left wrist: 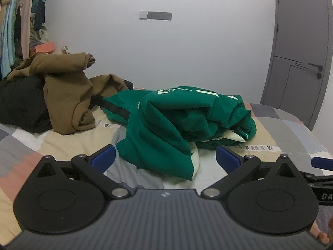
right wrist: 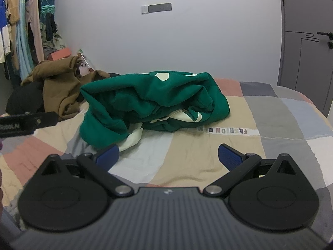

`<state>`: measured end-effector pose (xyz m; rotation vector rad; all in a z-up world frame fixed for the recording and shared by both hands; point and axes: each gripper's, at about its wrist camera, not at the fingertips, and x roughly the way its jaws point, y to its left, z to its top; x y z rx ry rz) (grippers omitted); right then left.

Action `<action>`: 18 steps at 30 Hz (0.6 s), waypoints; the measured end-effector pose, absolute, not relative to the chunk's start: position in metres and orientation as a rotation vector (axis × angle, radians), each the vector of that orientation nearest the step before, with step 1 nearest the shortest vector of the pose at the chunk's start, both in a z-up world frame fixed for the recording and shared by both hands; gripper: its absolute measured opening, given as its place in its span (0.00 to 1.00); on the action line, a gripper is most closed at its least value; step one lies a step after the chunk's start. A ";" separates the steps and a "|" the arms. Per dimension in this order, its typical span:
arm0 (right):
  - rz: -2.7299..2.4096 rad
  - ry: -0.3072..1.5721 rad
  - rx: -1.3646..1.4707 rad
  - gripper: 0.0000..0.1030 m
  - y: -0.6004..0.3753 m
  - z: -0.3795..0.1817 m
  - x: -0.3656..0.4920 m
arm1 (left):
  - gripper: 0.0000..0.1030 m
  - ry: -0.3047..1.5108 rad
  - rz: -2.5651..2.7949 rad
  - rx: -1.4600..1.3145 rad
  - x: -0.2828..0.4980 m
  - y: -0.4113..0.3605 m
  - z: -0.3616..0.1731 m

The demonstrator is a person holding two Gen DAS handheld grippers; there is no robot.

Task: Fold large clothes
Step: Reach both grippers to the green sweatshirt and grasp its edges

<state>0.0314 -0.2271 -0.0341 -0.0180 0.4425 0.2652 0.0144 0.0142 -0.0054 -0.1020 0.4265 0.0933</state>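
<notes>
A crumpled green garment with cream markings lies in a heap on the patchwork bed cover; it also shows in the right wrist view. My left gripper is open and empty, just short of the garment's near hem. My right gripper is open and empty, a little before the heap and to its right. The right gripper's blue tip shows at the left wrist view's right edge. The left gripper's black body shows at the right wrist view's left edge.
A brown garment and a black one are piled at the back left of the bed. Hanging clothes fill the left corner. A grey door stands at the right. The white wall is behind the bed.
</notes>
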 end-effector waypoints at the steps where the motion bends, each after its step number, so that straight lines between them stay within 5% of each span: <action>1: 0.263 0.440 -0.019 1.00 -0.227 -0.035 0.031 | 1.00 0.429 0.096 -0.103 0.016 0.015 -0.006; 18: 0.390 0.454 0.104 0.98 -0.199 -0.018 0.097 | 1.00 0.350 0.071 -0.107 0.078 0.037 0.042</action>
